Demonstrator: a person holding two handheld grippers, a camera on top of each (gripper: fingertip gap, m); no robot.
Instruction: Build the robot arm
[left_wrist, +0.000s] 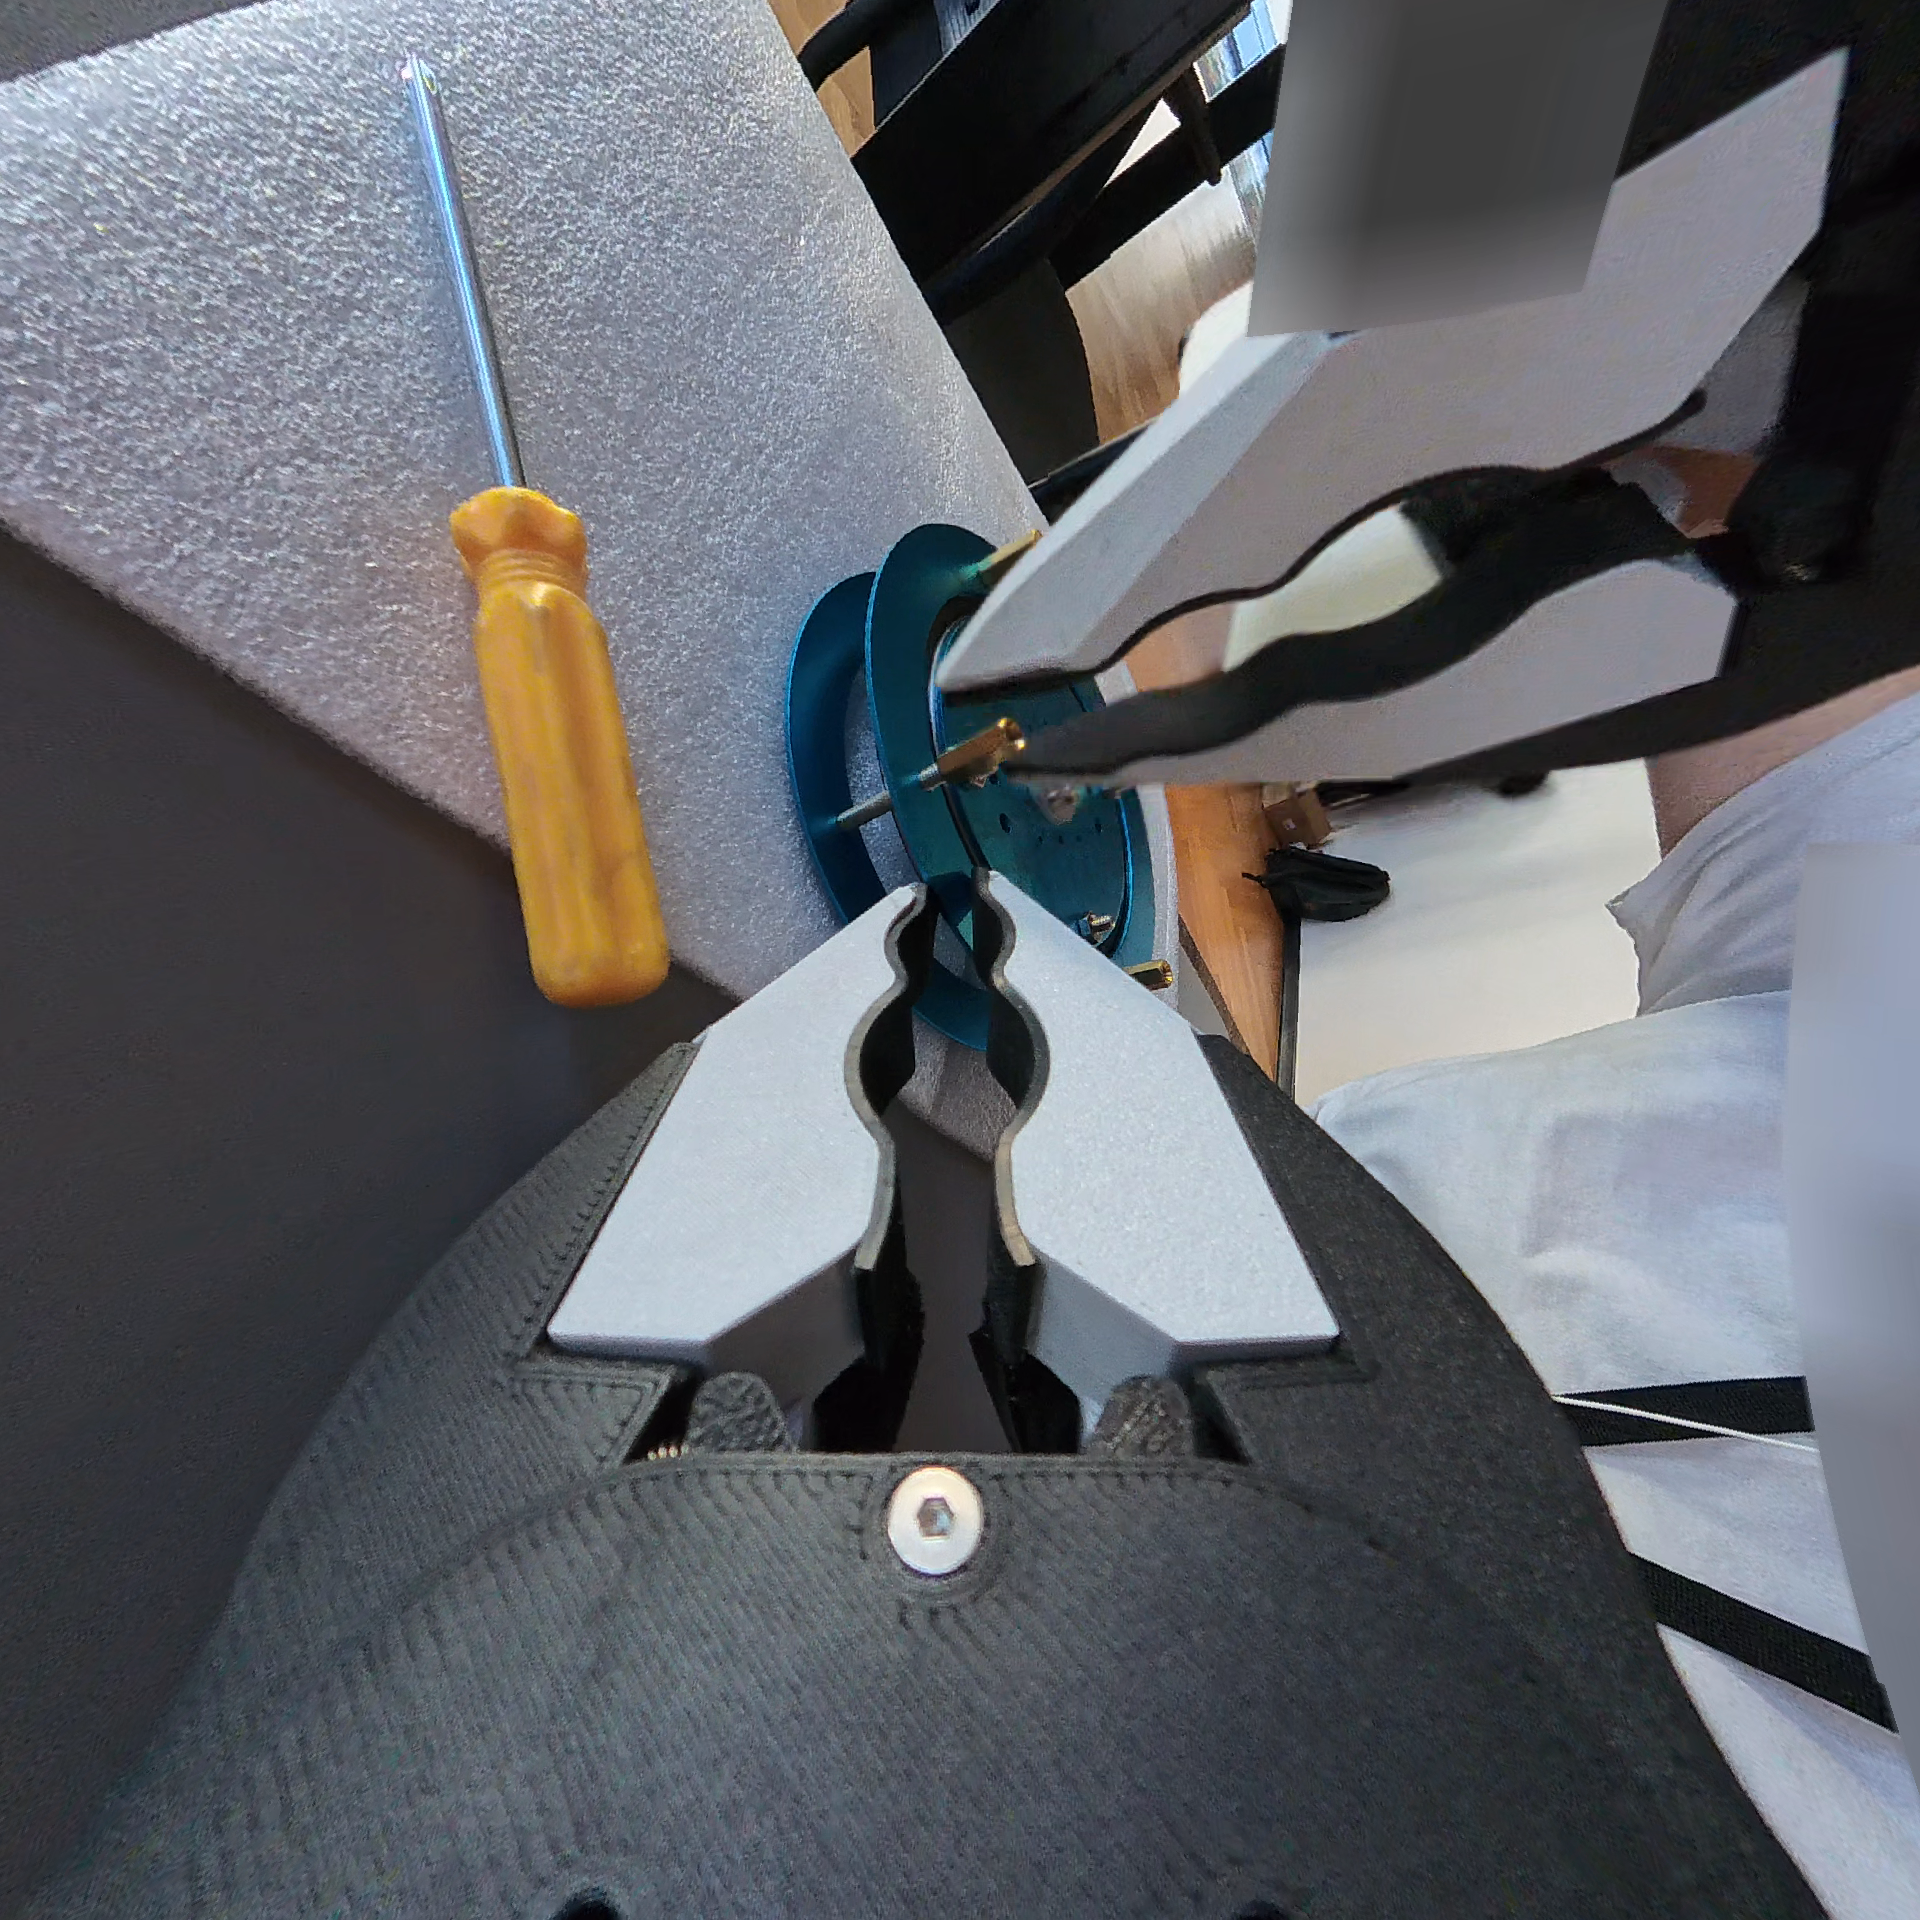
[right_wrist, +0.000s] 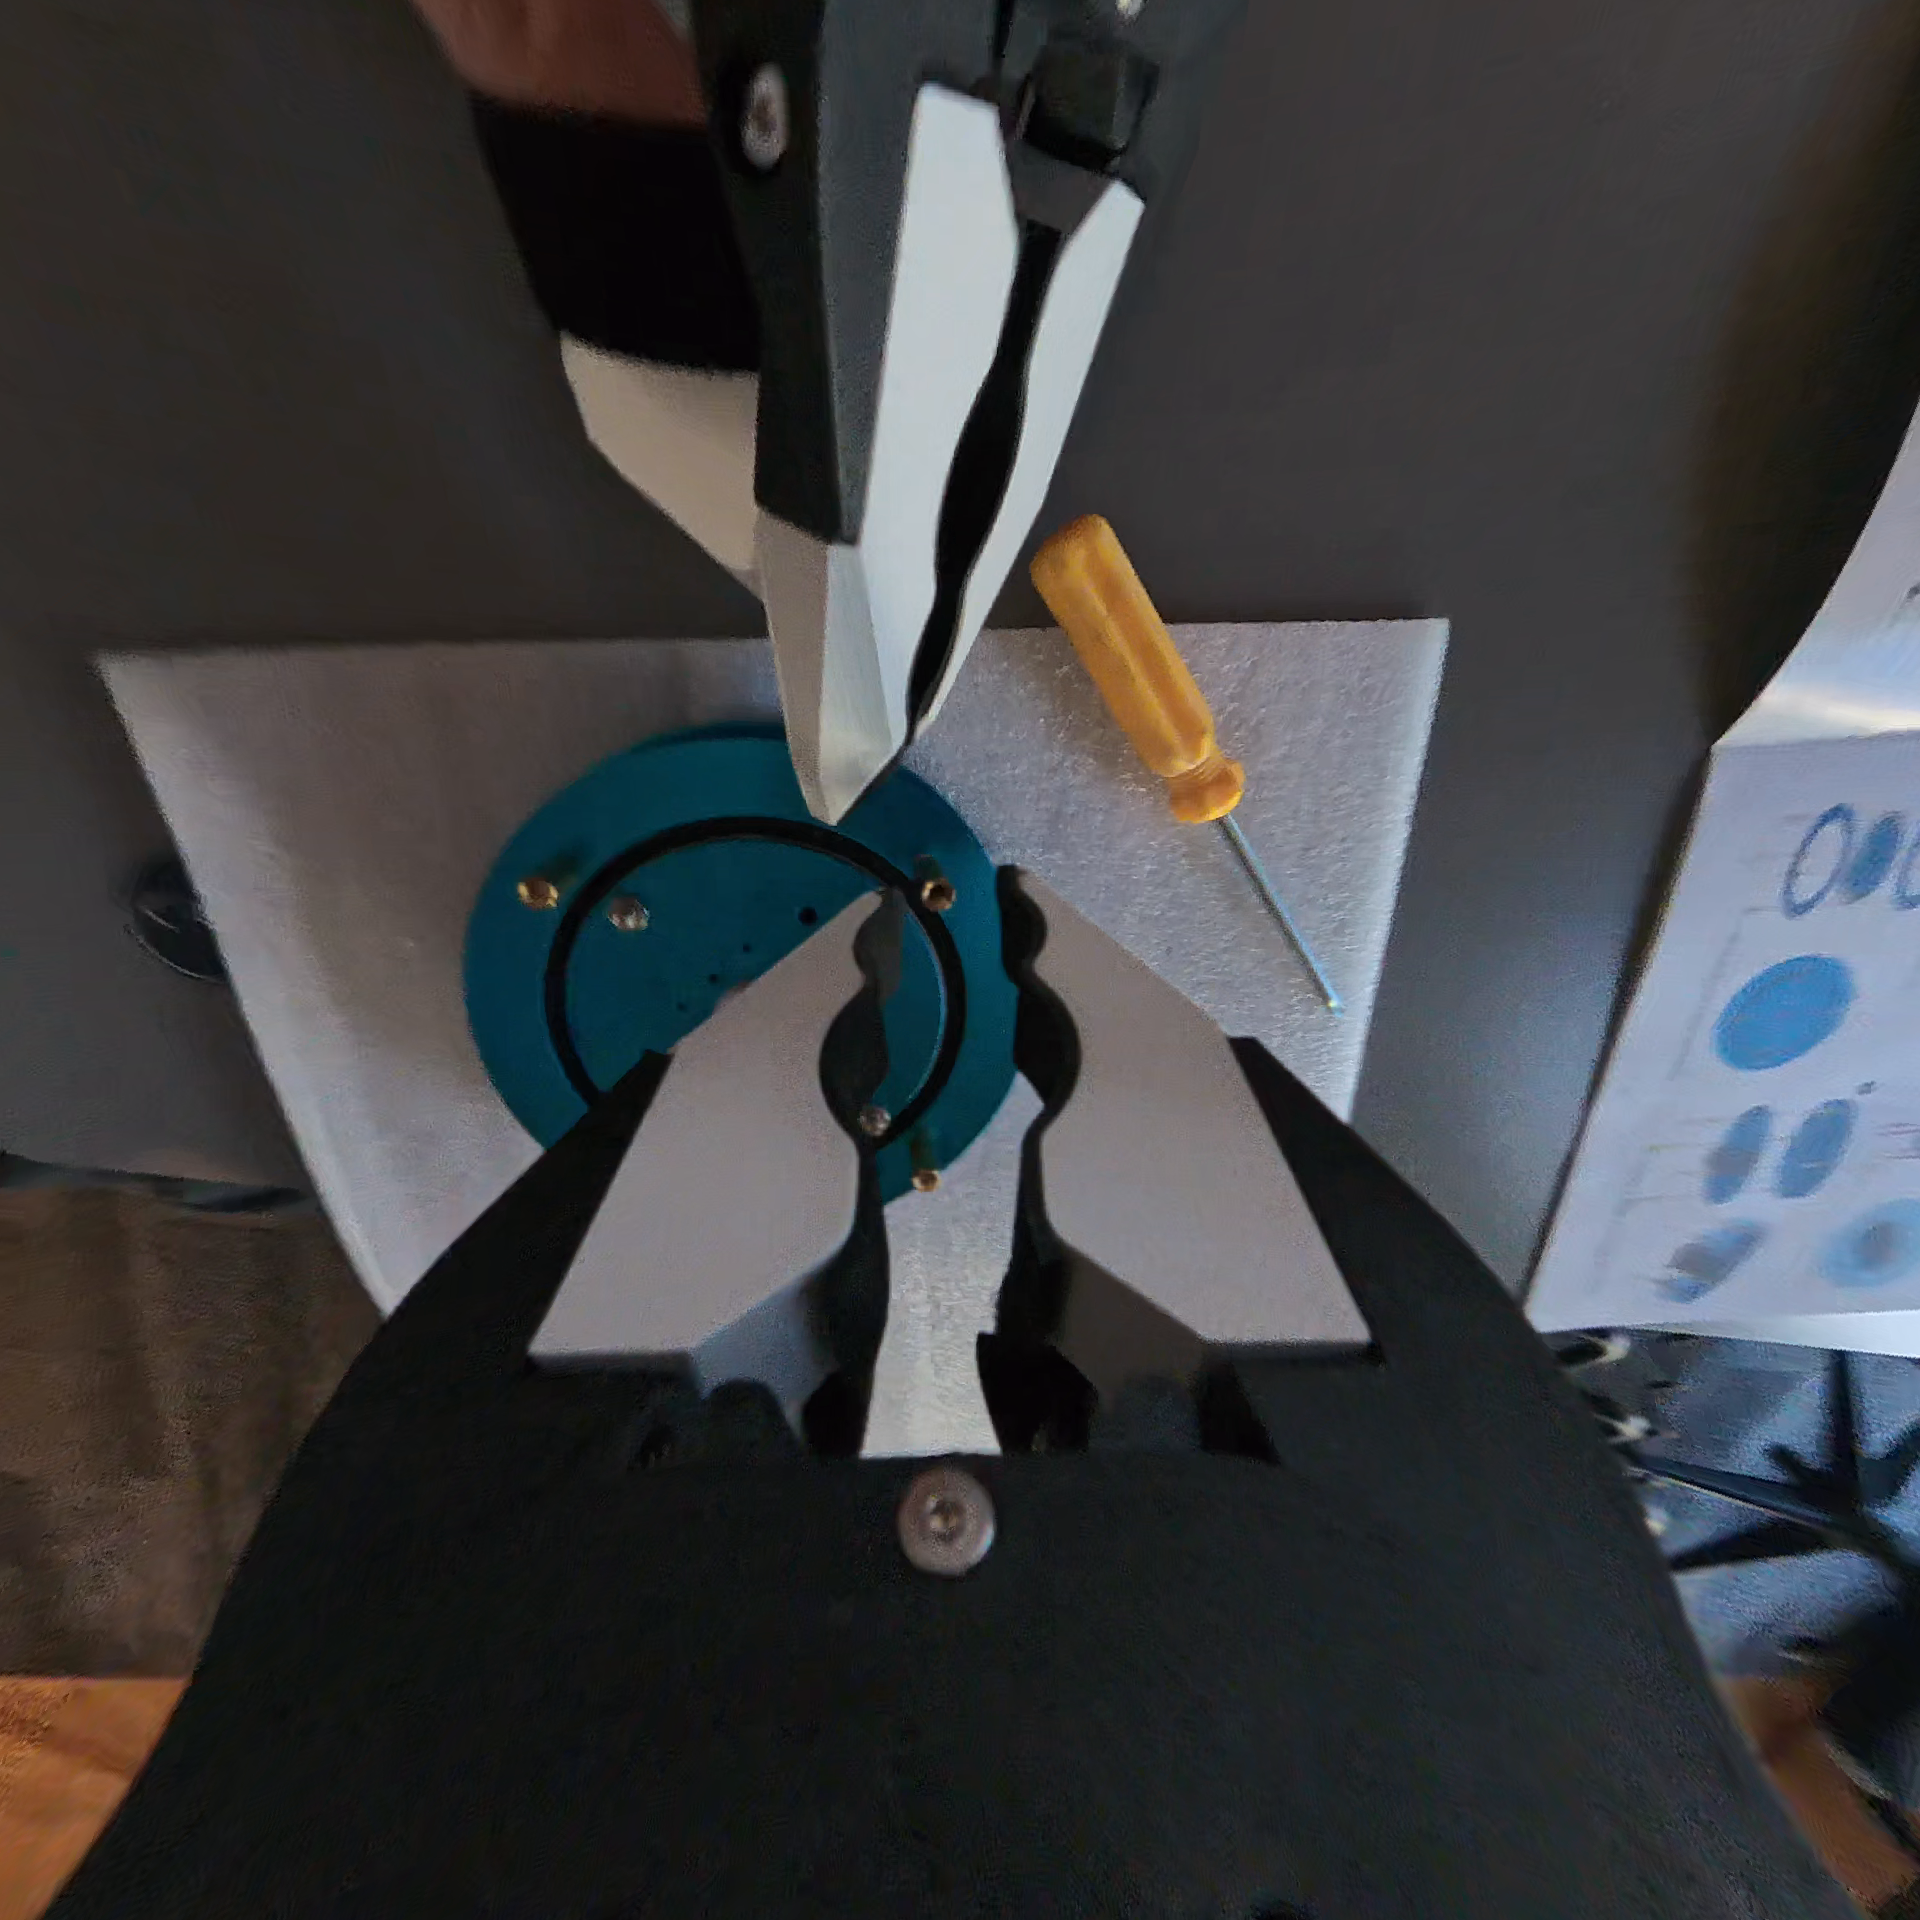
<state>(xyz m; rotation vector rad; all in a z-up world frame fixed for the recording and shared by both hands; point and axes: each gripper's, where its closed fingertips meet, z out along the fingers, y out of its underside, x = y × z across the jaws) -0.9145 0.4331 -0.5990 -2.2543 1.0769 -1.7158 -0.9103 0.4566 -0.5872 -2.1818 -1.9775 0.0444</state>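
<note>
Two tools | left tool (left_wrist: 951, 899) clenched on blue disc (left_wrist: 1049, 862); right tool (right_wrist: 948, 888) parted round standoff (right_wrist: 938, 891) | sheet (right_wrist: 1766, 1039): right view only

I am seeing a foam pad (right_wrist: 1195, 727) lying on the table (right_wrist: 1558, 416), with a round plate assembly (right_wrist: 665, 966) sitting on it. A screwdriver (right_wrist: 1138, 670) is lying on the pad just beside the assembly. A printed sheet (right_wrist: 1766, 1039) is resting well apart, off the pad's far side.
</note>
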